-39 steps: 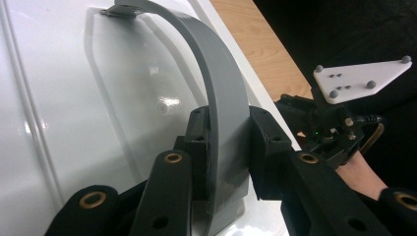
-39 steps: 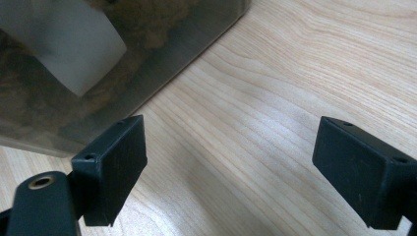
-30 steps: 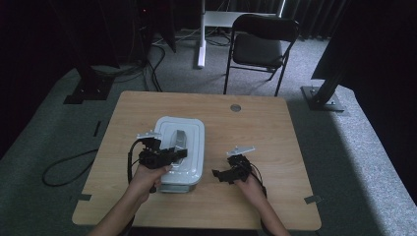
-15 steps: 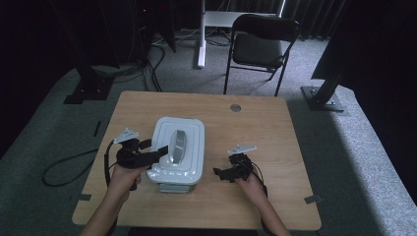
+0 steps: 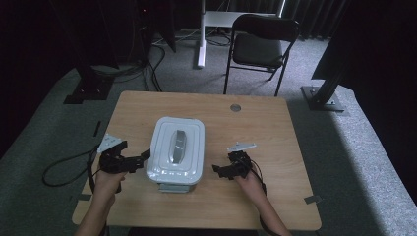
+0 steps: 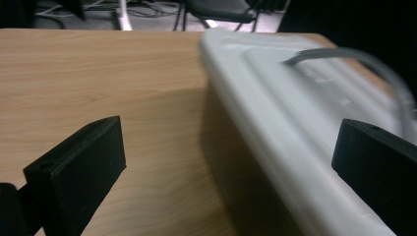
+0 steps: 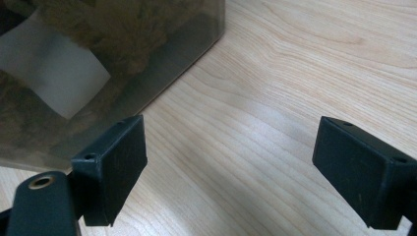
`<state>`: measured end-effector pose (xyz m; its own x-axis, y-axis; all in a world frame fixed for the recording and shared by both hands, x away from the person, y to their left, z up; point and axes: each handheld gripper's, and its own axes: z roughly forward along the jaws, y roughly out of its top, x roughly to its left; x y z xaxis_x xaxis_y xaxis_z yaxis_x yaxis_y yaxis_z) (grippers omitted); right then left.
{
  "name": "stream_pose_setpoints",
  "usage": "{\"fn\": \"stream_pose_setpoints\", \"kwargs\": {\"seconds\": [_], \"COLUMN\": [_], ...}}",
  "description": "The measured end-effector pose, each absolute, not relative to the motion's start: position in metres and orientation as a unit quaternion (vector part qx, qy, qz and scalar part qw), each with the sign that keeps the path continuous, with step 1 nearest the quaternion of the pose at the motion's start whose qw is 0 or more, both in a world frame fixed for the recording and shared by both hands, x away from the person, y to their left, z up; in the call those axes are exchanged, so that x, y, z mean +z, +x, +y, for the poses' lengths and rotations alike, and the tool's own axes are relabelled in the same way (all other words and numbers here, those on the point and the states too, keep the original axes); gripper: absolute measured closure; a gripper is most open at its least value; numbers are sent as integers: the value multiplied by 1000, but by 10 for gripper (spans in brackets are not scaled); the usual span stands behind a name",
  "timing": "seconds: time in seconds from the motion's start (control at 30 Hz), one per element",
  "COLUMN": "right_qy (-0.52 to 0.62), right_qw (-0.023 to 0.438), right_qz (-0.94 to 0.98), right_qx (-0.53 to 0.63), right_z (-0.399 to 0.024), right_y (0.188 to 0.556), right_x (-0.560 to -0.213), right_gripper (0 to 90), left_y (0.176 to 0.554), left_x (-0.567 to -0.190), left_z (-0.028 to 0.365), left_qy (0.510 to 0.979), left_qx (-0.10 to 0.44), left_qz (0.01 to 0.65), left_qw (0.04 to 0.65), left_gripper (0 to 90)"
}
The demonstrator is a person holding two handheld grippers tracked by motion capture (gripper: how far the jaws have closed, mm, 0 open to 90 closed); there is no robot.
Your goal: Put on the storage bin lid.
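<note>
The pale grey rectangular plastic container point(image 5: 175, 153) sits just left of the middle of the light wooden table point(image 5: 255, 123), towards the person's edge. Its lid point(image 6: 275, 98) is on, with a darker grey strap handle point(image 5: 177, 146) running along the lid's middle. In the right gripper view the container's wall is translucent, with a brown fuzzy mass and a white paper label point(image 7: 54, 73) showing through it (what the brown stuff is, I cannot tell).

At the container's 9 o'clock, just beside its lower left corner, is the left gripper point(image 5: 134, 161). Its jaws have just been opening and now stand spread wide, with nothing pressed between them. In the left gripper view the lid's edge runs between the two black pads point(image 6: 81, 167), apart from both.

At about 4 o'clock from the container, near it but clear of it, the right gripper point(image 5: 223, 170) rests low over the table. Its jaws are also spread, with bare wood between them.

Farther out, at 12 o'clock on the table, is a small round grey grommet point(image 5: 235, 107). Beyond the far edge, at 1 o'clock, stands a black folding chair point(image 5: 260, 44) on grey carpet.
</note>
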<state>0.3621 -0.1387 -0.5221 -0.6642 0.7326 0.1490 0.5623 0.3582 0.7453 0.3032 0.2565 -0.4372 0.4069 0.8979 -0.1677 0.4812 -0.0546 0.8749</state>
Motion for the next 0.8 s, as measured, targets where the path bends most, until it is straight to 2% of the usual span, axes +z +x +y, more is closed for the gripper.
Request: {"fn": "stream_pose_setpoints", "kwargs": {"seconds": [0.2,0.37,0.47,0.8], "right_qy": [395,398,402,408], "right_qw": [106,109,109,105], "right_qz": [818,815,815,802], "right_qx": [404,406,404,424], "right_z": [-136,-134,-131,-118], "right_y": [364,365,369,375], "right_x": [-522,-523,-526,-524], "right_gripper": [123,123,124,123], "left_y": [316,325,334,345], "left_x": [-462,-480,-500,-521], "left_z": [278,281,275,247], "left_qy": [679,680,690,720], "left_qx": [238,247,244,214], "left_qz": [533,548,548,538], "left_qw": [445,421,405,383], "left_gripper": [5,5,5,4]}}
